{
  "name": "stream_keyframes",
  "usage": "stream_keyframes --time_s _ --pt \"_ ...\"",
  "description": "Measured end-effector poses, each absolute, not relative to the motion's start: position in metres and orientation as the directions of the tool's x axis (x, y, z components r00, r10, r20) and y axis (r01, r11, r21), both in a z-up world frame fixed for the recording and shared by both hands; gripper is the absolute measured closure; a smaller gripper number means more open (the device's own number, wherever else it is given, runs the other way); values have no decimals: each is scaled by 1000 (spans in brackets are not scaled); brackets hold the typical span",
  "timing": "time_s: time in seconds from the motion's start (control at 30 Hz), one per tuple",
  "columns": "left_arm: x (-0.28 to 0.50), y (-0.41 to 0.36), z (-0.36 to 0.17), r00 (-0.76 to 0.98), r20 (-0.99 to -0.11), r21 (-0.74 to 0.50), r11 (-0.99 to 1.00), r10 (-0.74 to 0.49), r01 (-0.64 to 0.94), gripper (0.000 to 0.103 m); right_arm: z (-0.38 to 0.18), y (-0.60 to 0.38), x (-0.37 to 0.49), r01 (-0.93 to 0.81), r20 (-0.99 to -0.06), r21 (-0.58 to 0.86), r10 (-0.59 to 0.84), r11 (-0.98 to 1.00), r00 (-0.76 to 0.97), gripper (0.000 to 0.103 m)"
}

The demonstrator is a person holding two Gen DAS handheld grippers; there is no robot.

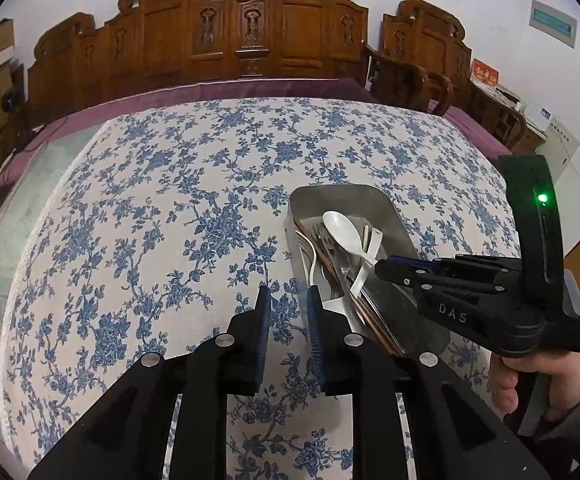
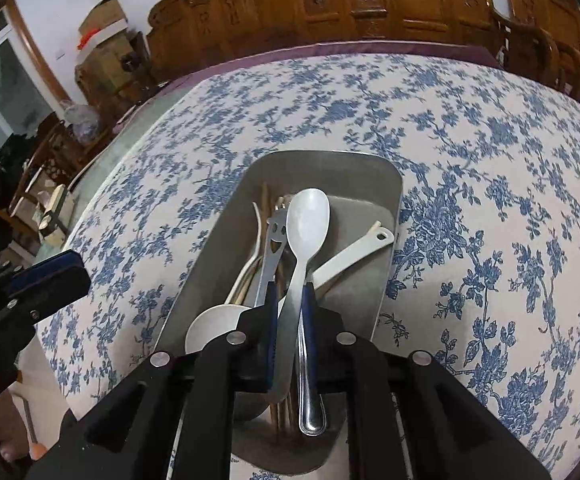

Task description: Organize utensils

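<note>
The right gripper (image 2: pixel 290 300) sits low over the metal tray (image 2: pixel 389 240), its jaws narrowly apart with the handle of a metal spoon (image 2: pixel 305 236) running between them; whether the pads press the handle or only flank it I cannot tell. The spoon's bowl points away, toward the far end of the tray, and its handle end shows below the fingers. Beside it in the tray lie a steel fork (image 2: pixel 272 248), a white ladle-like spoon (image 2: pixel 214 324) and a white plastic spoon (image 2: pixel 353 252), with chopsticks (image 2: pixel 280 408) underneath.

The left gripper (image 1: pixel 288 304) hangs just left of the tray over the blue-flowered cloth (image 1: pixel 150 220) on the counter, jaws a little apart and holding nothing.

To do this step well, I judge the spoon should come to rest lengthwise along the tray, parallel to the other handles, and be let go only once it lies flat, so nothing rolls or tips onto the cloth. The right gripper should then lift clear straight up, without snagging the fork next to it.

The right wrist view alone shows the handle between the fingers and the fork's cut-out face. The left wrist view alone shows the person's hand (image 1: pixel 529 376) on the right gripper's grip, its green light (image 1: pixel 541 198), and how close the tray stands to the left gripper
</note>
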State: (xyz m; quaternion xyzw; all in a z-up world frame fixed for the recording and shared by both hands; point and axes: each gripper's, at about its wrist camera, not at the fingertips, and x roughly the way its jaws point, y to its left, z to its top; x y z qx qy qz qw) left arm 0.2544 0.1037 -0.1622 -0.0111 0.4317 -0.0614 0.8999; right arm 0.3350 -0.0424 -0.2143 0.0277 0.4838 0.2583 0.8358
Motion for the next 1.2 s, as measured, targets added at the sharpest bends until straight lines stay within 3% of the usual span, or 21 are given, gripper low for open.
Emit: stream_keyframes --time_s 0.47,0.67,0.83,0.87,0.9,1.0,1.03,1.07,1.1,1.2 --pt "251 104 -162 620 -776 -72 993 -114 93 86 -205 -44 334 -434 -762 319 500 843 411 88" --pt "251 104 -162 625 -773 -73 993 -113 89 84 -200 -49 327 -424 -766 271 460 864 448 63" --pt "247 99 -155 637 -763 -67 994 -110 90 74 -184 -62 315 -397 -757 211 406 893 512 27" --pt "246 98 -152 640 -761 -67 994 -109 90 69 -182 -65 314 -393 -755 206 401 896 518 23" --pt "245 97 -150 644 -758 -66 994 -107 88 57 -177 -69 311 -385 -751 200 393 901 531 16" --pt "239 92 -141 667 -739 -59 995 -96 78 44 -166 -82 301 -363 -739 185 373 913 561 3" --pt "238 91 -139 669 -737 -59 996 -93 73 41 -163 -86 297 -359 -736 183 369 915 567 3" --pt "235 90 -135 676 -732 -62 996 -90 66 24 -161 -89 294 -357 -735 181 367 916 570 3" --pt "233 89 -132 685 -723 -64 996 -90 63 16 -158 -94 289 -352 -735 175 360 920 575 3" --pt "224 84 -126 698 -711 -67 996 -87 55 10 -151 -107 277 -338 -734 151 334 929 591 3"
